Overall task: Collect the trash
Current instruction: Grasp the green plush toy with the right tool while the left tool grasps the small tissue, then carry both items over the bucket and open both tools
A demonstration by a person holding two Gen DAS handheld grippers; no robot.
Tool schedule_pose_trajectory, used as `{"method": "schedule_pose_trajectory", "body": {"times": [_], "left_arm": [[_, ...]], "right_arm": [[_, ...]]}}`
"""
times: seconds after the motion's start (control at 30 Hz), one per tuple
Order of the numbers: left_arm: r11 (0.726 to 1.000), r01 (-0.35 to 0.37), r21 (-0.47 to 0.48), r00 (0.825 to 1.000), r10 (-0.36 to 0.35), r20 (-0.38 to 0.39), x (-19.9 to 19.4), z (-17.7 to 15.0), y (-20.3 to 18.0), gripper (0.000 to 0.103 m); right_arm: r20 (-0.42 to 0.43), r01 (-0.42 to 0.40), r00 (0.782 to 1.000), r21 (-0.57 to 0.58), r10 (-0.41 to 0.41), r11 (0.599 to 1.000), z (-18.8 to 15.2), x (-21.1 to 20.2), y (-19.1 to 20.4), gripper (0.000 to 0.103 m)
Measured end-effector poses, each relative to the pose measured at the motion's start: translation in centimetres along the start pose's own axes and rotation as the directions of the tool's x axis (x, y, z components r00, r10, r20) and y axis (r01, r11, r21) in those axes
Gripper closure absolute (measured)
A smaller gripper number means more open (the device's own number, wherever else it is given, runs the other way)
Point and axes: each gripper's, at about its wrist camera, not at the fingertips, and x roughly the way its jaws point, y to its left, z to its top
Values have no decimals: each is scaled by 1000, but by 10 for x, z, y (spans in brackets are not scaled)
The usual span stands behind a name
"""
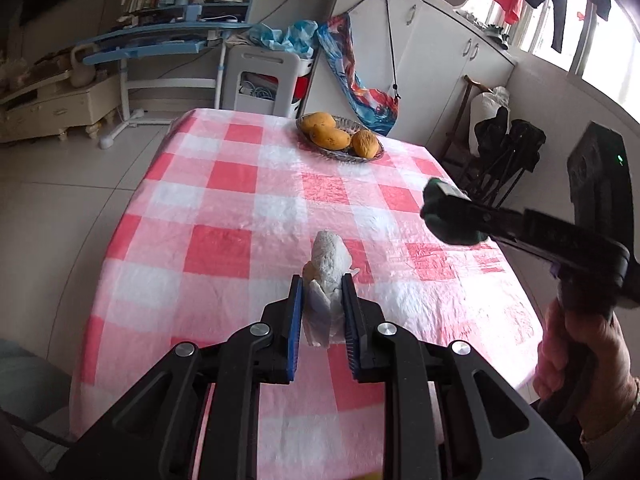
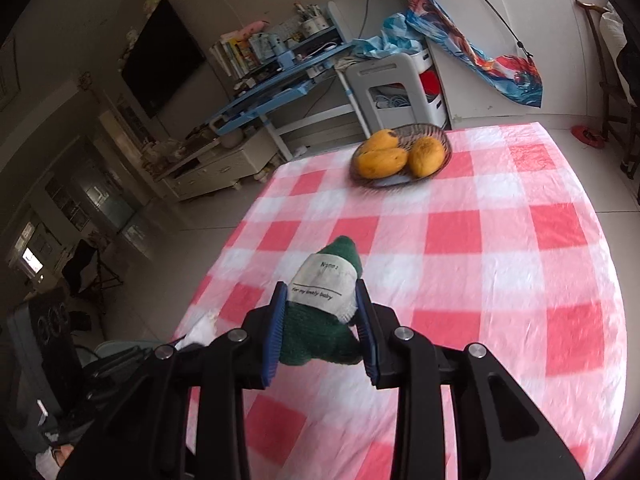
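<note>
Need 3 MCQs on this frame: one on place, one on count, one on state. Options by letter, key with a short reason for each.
1. Where does the glass dish of fruit stand?
A. at the far end of the checked table
B. on the floor
C. at the near edge of the table, under the grippers

2. How many mangoes lie in the dish?
A. one
B. three
C. five

3. What is the left gripper doing?
A. hanging wide open with nothing in it
B. shut on a crumpled white tissue
C. shut on a mango

Key:
1 A: in both views the dish sits past the grippers, near the far edge of the tablecloth.
2 B: three yellow fruits show in each view.
3 B: the blue pads press on the white tissue.
</note>
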Motion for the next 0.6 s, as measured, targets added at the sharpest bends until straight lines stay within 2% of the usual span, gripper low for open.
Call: {"method": "schedule_pose_trajectory", "body": {"times": [0.33,0.47,0.6], "left_arm": [[999,-16,37,999,14,42,-71,-51,-5,85],[999,-17,28,1000,17,16,-87,-75,-5,85],[1000,-1,1,1000,1,-22,-96,-98,-6,85]], "right_arm": [[-68,-20,998,-90,14,996,-99,-54,58,69],[-119,-8,993,-138,-9,990,-131,-59,73,69],[-168,9,985,-132,-32,991,-156,-60,76,67]]}}
